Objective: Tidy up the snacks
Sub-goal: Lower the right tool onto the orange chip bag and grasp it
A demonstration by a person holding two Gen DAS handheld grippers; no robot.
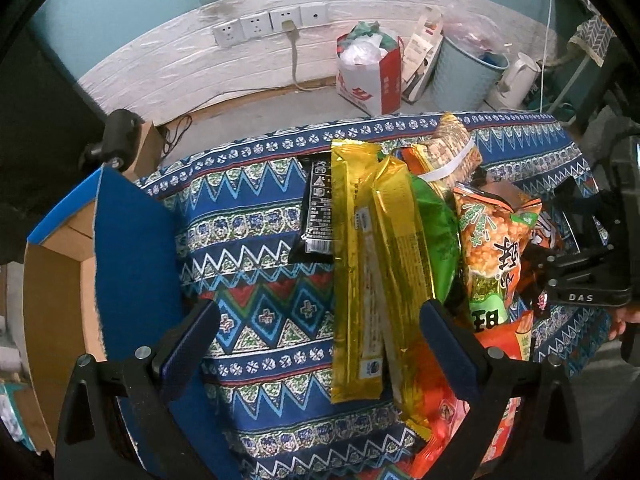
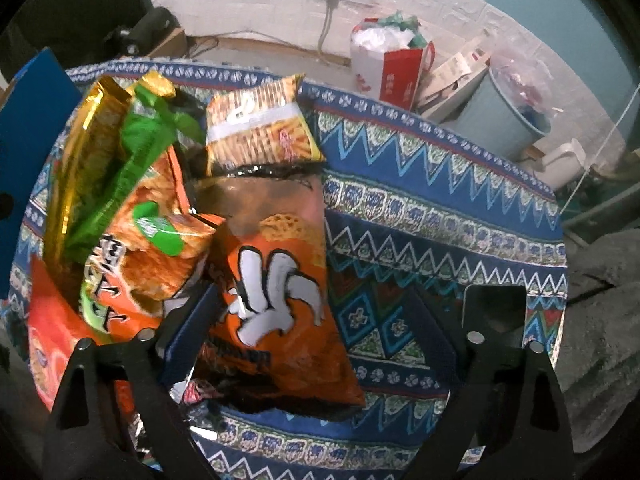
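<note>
A heap of snack packs lies on a table with a blue patterned cloth [image 1: 256, 240]. In the left wrist view two long gold packs [image 1: 360, 264] lie between my open left gripper's [image 1: 320, 332] fingers, beside a green bag [image 1: 436, 224], a black pack [image 1: 316, 216] and an orange-green snack bag [image 1: 492, 248]. In the right wrist view my right gripper [image 2: 316, 320] is open over an orange-brown chip bag [image 2: 276, 280]. Its left finger [image 2: 192, 328] lies against that bag's left edge. A cracker pack [image 2: 260, 128] lies beyond it.
An open cardboard box with a blue flap [image 1: 132, 248] stands at the table's left. Behind the table on the floor are a red-white bag [image 1: 368, 72], a pale blue bin [image 1: 468, 68] and a white kettle [image 1: 516, 80]. Bare cloth [image 2: 440, 208] lies to the right of the heap.
</note>
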